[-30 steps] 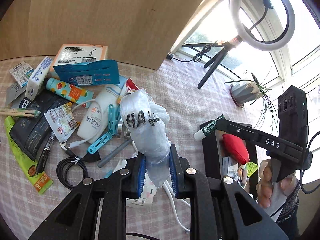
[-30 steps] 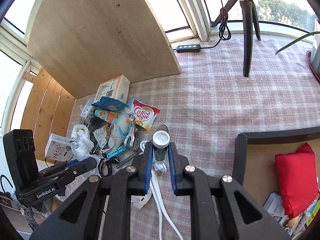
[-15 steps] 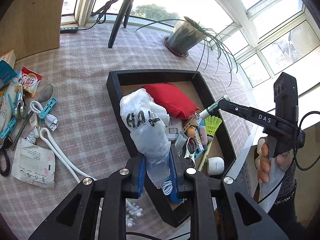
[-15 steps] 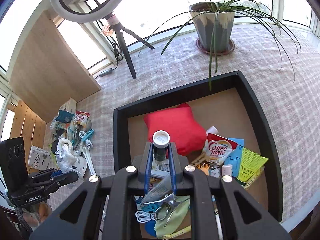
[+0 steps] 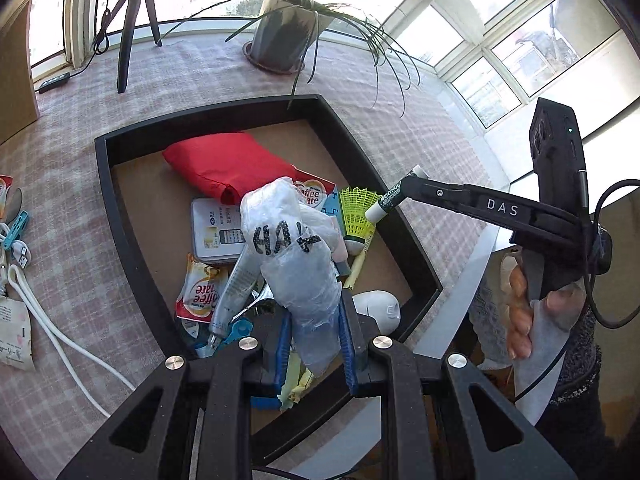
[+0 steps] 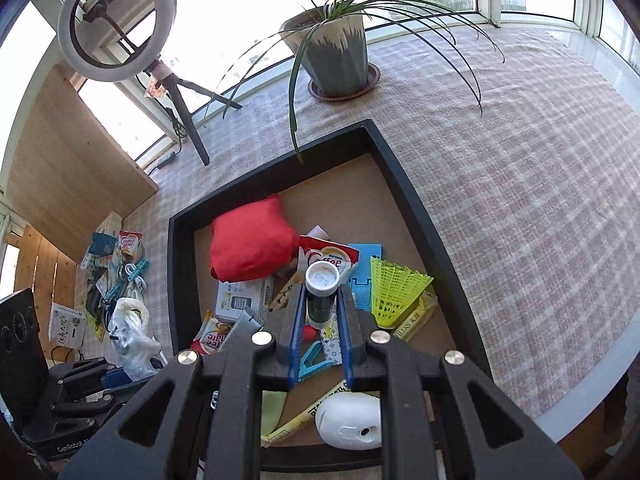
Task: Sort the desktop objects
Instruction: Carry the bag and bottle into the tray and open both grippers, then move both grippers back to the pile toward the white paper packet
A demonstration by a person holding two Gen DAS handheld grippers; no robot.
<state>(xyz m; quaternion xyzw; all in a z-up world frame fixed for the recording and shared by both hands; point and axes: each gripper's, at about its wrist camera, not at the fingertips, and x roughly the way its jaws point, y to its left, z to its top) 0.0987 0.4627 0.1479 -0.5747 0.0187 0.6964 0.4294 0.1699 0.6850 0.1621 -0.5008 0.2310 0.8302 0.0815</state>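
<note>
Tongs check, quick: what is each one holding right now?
Left tongs: closed on the crumpled plastic bag, over the black tray.
Right tongs: closed on the white-capped tube, over the same tray.

Counts: two grippers, left gripper (image 5: 314, 342) and right gripper (image 6: 320, 320); one black tray (image 6: 424, 216); one potted plant (image 6: 338, 54); one ring light (image 6: 116, 20). In the tray: one red pouch (image 6: 252, 246), two Coffee-mate sachets (image 5: 200, 294) (image 5: 314, 196), one yellow shuttlecock (image 6: 394, 292), one white egg-shaped thing (image 6: 348, 420). Held: one plastic bag (image 5: 296, 256), one capped tube (image 6: 321, 292).
</note>
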